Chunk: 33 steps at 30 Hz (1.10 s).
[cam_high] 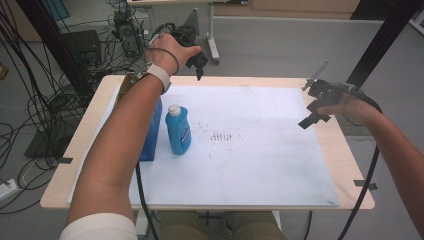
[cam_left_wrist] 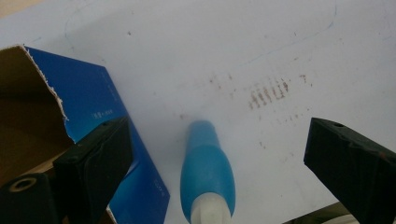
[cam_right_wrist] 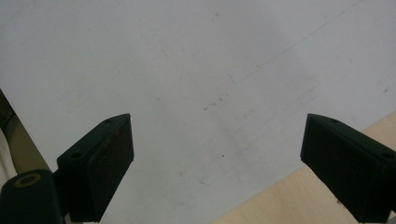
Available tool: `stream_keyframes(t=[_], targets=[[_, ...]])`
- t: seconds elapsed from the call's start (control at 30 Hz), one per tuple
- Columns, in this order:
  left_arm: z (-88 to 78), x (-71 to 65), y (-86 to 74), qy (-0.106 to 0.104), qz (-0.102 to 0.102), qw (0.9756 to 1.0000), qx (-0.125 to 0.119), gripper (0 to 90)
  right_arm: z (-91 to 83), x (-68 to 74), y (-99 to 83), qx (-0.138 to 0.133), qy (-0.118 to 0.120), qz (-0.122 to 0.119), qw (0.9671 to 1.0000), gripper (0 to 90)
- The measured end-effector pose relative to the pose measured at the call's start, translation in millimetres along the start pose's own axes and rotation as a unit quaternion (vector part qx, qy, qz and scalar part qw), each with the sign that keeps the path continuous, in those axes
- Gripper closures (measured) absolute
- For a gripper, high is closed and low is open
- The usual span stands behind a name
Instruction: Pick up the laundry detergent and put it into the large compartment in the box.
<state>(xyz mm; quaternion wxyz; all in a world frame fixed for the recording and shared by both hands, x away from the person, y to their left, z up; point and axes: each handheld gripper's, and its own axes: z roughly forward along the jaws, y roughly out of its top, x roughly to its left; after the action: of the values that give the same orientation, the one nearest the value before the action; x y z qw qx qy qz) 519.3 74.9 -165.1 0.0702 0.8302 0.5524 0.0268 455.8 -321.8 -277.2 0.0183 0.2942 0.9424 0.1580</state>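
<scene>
A blue bottle [cam_high: 178, 131] with a white cap stands upright on the white sheet [cam_high: 260, 165], left of centre. Beside it on its left stands a tall blue carton [cam_high: 150, 135], partly hidden by the left forearm. My left gripper [cam_high: 198, 64] hangs high over the table's far edge, open and empty. In the left gripper view the bottle [cam_left_wrist: 207, 172] lies below between the wide jaws, and the carton's open top [cam_left_wrist: 28, 102] sits at the left. My right gripper [cam_high: 314, 111] hovers open near the right edge of the sheet, over bare white sheet [cam_right_wrist: 196, 84].
Brown speckle marks [cam_high: 222, 136] stain the sheet's middle. The wooden table [cam_high: 350, 165] rims the sheet on all sides. Cables, black stands and electronics [cam_high: 85, 47] crowd the floor at the far left. A black post [cam_high: 380, 40] rises at the far right.
</scene>
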Motion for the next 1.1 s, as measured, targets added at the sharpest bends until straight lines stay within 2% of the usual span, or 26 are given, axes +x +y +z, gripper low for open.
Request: stream_keyframes(t=[0.93, 1.1], targets=[[-2.3, -6.2, -3.8, 0.003, 0.008, 1.0, 0.003, 7.7, -3.1, 1.5, -2.5, -0.004, -0.002, -0.001, 1.0, 9.4], [-4.3, -8.6, -6.6, 0.002, 0.017, 0.9998, 0.004, 6.9, -2.8, 2.2, -2.3, -0.004, -0.002, -0.002, 1.0, 9.4]])
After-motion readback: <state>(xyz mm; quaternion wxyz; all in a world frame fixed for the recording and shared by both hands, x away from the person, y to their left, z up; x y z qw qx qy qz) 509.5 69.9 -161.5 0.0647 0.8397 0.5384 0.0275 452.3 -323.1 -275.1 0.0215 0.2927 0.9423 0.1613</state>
